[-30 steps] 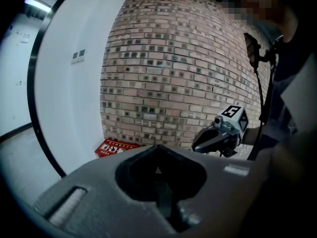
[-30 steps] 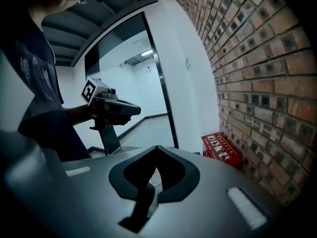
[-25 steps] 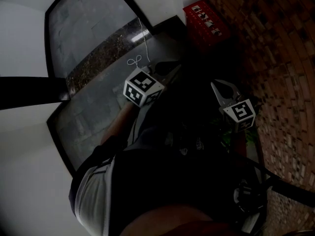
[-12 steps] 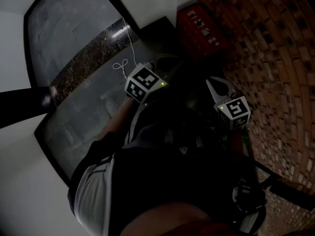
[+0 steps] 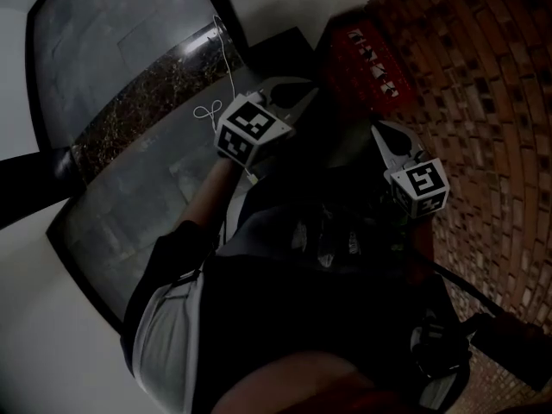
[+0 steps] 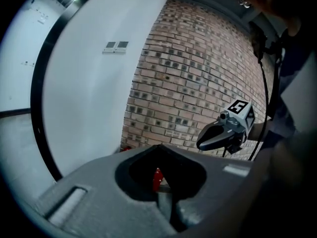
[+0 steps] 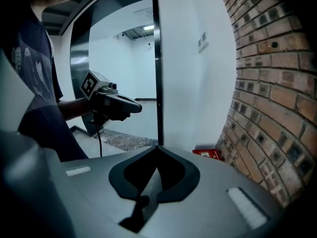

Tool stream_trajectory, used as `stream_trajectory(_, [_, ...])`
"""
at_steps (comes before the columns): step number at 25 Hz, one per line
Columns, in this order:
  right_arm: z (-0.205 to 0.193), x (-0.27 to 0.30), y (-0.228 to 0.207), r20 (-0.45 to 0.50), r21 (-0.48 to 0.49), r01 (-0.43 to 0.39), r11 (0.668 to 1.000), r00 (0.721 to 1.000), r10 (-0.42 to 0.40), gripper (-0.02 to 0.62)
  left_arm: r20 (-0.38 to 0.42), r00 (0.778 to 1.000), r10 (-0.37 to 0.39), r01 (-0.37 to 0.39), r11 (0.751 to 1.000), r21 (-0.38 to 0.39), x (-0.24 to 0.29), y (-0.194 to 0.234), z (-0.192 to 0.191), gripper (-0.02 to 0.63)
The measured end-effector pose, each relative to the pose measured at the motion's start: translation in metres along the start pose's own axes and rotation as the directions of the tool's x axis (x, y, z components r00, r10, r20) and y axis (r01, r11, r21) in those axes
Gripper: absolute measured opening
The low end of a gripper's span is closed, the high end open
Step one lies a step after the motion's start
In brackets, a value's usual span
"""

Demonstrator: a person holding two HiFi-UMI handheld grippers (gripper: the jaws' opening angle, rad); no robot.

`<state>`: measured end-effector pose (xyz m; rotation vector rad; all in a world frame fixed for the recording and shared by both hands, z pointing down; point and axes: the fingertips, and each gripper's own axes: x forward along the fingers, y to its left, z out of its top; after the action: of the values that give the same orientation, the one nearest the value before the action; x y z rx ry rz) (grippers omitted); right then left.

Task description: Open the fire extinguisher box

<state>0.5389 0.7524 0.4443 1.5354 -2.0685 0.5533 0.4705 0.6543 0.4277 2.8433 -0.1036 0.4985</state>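
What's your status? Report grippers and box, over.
Left gripper shut, empty. Right gripper shut, empty. Fire extinguisher box by brick wall, untouched. No obstruction seen.

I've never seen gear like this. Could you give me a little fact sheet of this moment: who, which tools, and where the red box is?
Holder: a person, one tool in each hand
Left hand-held gripper: jaws together, nothing in them
Right hand-held gripper: jaws together, nothing in them
Fire extinguisher box: red, on the floor by the brick wall, ahead of both tools
Contact with box: none yet
Lighting: dim in the head view
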Motion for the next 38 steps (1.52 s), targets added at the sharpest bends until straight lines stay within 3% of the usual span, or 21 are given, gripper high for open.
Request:
stream_trajectory(5, [0.001,0.019,-0.004,-0.057,-0.062,0.069,0.996,0.996,-0.073,0.000,-0.012,1.000,-0.018,0.018,1.000,-0.025,-0.003,0.017,-0.007,0.000])
stream_trajectory(9, [-0.015,0.029,-0.023,-0.138,-0.138,0.151,0.979,0.976,-0.170,0.000,-0.015,0.999,-0.039,0.038,0.999,-0.021,0.002,0.019,-0.009,0.000])
stream_trajectory(14, [-0.051,0.050,-0.052,-0.219,-0.125,0.200,0.972,0.950,-0.223,0.000,-0.019,0.999,-0.041,0.040,0.999,-0.034,0.005,0.021,-0.013,0.000])
stream_trajectory(22, [-0.099,0.091,-0.104,-0.328,-0.069,0.222,0.973,0.916,-0.232,0.000,-0.093,0.996,-0.006,0.002,0.999,-0.040,0.015,0.030,-0.024,0.000])
stream_trajectory(27, [-0.145,0.124,-0.142,-0.402,0.047,0.219,0.975,0.897,-0.182,0.002,-0.195,0.980,-0.025,0.016,0.999,-0.043,0.028,0.033,-0.036,0.000])
stream_trajectory(35, [-0.195,0.161,-0.174,-0.487,0.044,0.193,0.980,0.861,-0.148,0.003,-0.278,0.957,-0.087,0.068,0.995,-0.077,0.071,0.028,-0.042,0.000])
stream_trajectory(38, [-0.211,0.174,-0.183,-0.511,0.042,0.186,0.982,0.848,-0.138,0.092,-0.287,0.953,-0.095,0.067,0.992,-0.105,0.084,0.030,-0.041,0.000])
